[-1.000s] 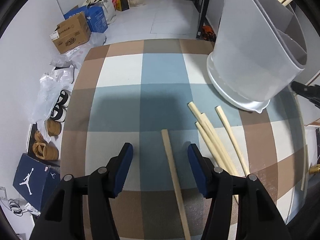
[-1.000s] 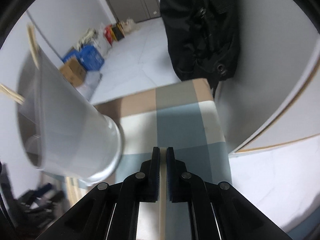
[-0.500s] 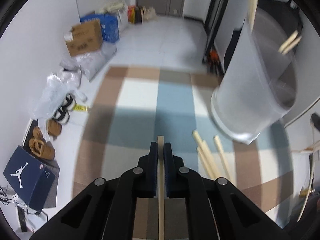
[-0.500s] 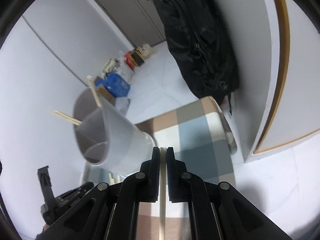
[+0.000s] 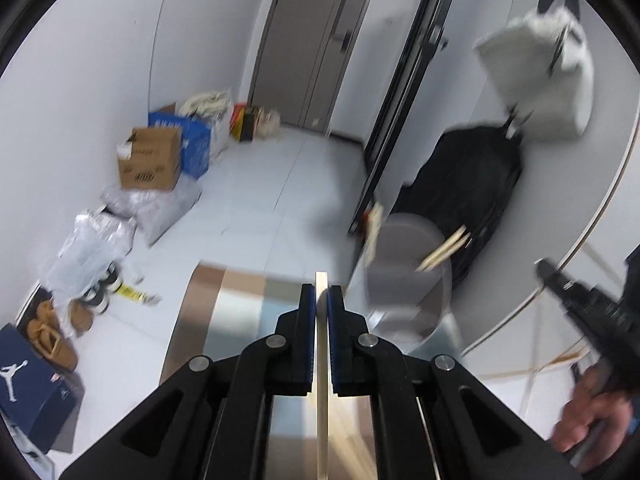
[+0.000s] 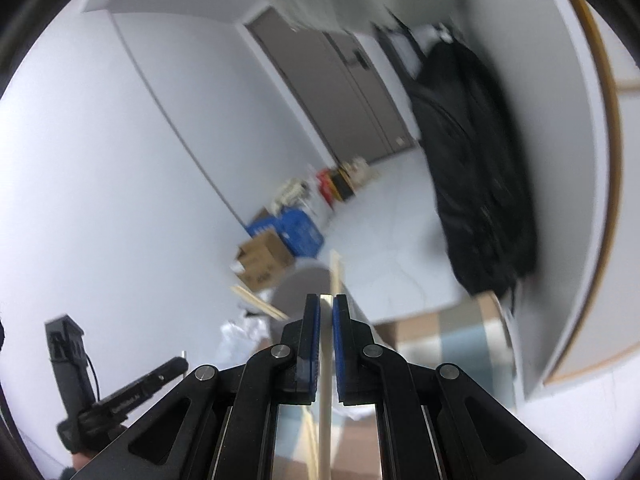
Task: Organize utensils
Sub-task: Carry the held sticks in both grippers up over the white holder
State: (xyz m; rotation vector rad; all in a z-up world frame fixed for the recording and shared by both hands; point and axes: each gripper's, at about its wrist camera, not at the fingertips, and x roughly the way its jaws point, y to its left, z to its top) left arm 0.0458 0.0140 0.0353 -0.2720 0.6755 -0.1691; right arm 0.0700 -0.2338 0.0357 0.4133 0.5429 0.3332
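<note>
The left gripper (image 5: 321, 300) is clamped on a pale flat wooden stick (image 5: 321, 380) that runs back between its blue pads. The right gripper (image 6: 326, 312) pinches a second pale wooden stick (image 6: 325, 400) the same way. Ahead and right of the left gripper stands the grey translucent plastic utensil holder (image 5: 408, 280), with more wooden sticks (image 5: 442, 250) poking out, on the checked blue-and-brown cloth (image 5: 236, 304).
</note>
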